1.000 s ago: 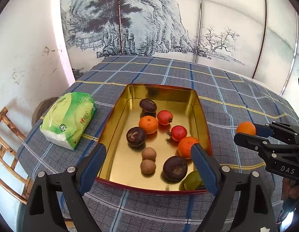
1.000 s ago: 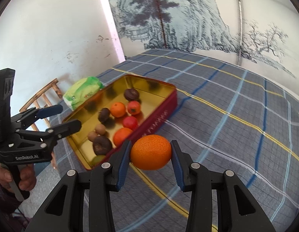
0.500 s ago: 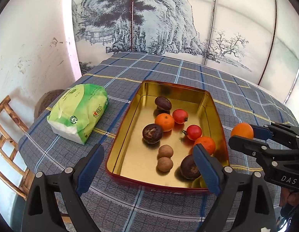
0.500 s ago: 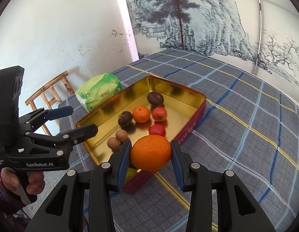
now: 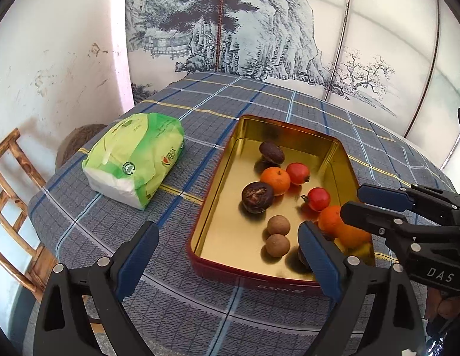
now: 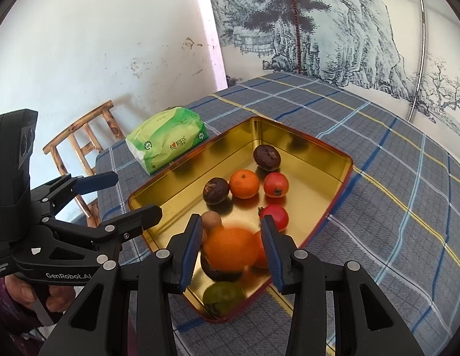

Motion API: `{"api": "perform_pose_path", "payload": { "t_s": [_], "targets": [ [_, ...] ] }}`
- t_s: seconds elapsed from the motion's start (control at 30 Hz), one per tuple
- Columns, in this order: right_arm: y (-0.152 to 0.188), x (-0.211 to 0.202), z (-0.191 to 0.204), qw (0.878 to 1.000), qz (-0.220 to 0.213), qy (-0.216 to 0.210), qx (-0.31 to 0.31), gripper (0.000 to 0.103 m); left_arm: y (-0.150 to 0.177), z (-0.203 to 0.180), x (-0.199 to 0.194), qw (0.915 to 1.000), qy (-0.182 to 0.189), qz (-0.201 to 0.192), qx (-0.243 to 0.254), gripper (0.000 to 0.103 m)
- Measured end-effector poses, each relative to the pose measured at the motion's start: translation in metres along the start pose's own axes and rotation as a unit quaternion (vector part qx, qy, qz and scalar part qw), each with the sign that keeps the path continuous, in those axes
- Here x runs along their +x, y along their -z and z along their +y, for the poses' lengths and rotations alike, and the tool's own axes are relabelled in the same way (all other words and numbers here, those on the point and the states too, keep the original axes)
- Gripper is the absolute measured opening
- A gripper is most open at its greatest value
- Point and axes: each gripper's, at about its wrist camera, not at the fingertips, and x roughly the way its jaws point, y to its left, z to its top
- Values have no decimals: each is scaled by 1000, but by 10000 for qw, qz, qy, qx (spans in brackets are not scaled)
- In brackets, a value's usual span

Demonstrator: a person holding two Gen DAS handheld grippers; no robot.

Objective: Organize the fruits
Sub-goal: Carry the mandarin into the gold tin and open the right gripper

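Since the earlier frame the right gripper [image 6: 231,247] is carrying its orange [image 6: 231,249], clamped in narrow jaws, from the tablecloth to above the gold tin's [image 6: 338,152] near corner; delivery is underway, next needing a low release, while the left gripper [image 5: 228,252] is hanging wide, empty

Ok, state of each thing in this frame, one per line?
Left gripper: jaws wide, holding nothing.
Right gripper: jaws shut on the large orange mandarin, over the tin.
Gold rectangular tin: open, no lid seen, holding fruit.
Green and white tissue pack: lying flat beside the tin, looks sealed.
Green fruit: in the tin's near corner.
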Motion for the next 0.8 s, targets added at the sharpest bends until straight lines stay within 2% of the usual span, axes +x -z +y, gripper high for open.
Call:
{"api": "perform_pose_path", "payload": {
  "t_s": [0.53,0.7,0.8],
  "targets": [
    [1,10,3,10000,55,-15,41,42,4,3,-1,9999,-16,-51,134,93],
    [0,2,4,10000,-61,-27,46,42,3,-5,-5,9995,-66,-157,281,93],
    [0,-7,8,9997,-192,126,-43,43,2,-9,-11,9990,-97,-260,358,93]
  ]
}}
